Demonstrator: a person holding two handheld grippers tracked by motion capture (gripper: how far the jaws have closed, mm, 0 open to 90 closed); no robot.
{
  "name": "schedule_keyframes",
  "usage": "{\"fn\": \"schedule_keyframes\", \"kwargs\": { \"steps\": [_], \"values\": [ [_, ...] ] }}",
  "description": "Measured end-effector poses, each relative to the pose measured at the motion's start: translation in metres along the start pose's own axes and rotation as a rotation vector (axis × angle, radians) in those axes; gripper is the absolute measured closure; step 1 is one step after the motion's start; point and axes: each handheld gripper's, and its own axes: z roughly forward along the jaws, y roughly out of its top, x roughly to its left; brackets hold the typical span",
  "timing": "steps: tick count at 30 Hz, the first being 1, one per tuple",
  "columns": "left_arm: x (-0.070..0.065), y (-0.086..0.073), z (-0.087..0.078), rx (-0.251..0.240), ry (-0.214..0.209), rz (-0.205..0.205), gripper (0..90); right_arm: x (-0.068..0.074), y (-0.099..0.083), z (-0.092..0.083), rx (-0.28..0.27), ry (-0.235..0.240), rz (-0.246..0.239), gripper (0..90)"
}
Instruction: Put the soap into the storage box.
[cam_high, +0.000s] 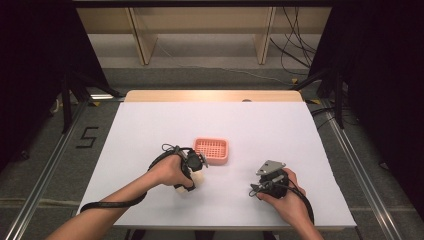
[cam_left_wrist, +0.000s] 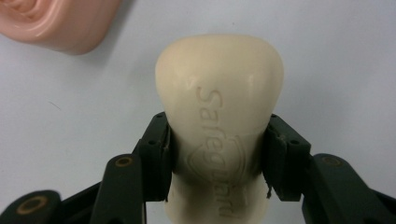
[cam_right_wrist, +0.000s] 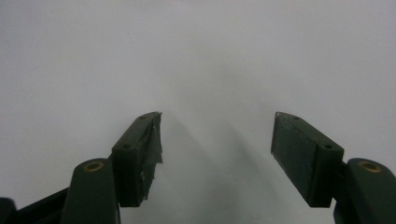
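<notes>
A cream bar of soap (cam_left_wrist: 219, 79) with embossed lettering lies on the white table, and my left gripper (cam_left_wrist: 219, 154) is shut on its near half, one black pad pressed against each long side. From above, the soap (cam_high: 196, 179) peeks out under the left hand just in front of a pink slotted soap dish (cam_high: 224, 150). A corner of that dish (cam_left_wrist: 56, 23) shows at the top left of the left gripper view. My right gripper (cam_right_wrist: 217, 135) is open over bare table with nothing between its pads. It rests near the front right (cam_high: 265, 182).
White sheet (cam_high: 150, 125) covers the table top, with a wooden strip along the far edge. Dark curtains and metal stands flank both sides. Cables trail from both grippers along the forearms.
</notes>
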Motion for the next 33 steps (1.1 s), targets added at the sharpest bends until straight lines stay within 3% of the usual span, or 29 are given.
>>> {"fn": "schedule_keyframes", "kwargs": {
  "steps": [11,16,33],
  "values": [
    [0.004,0.002,-0.004,-0.040,0.013,0.006,49.7,0.001,0.000,-0.001,0.003,0.007,0.023,34.2],
    [0.006,0.002,-0.006,-0.060,0.023,0.004,49.7,-0.001,0.000,-0.001,-0.007,0.000,0.002,34.2],
    [0.014,0.004,-0.014,-0.099,0.059,0.011,49.7,-0.001,0.000,-0.001,-0.008,-0.004,0.007,34.2]
  ]
}}
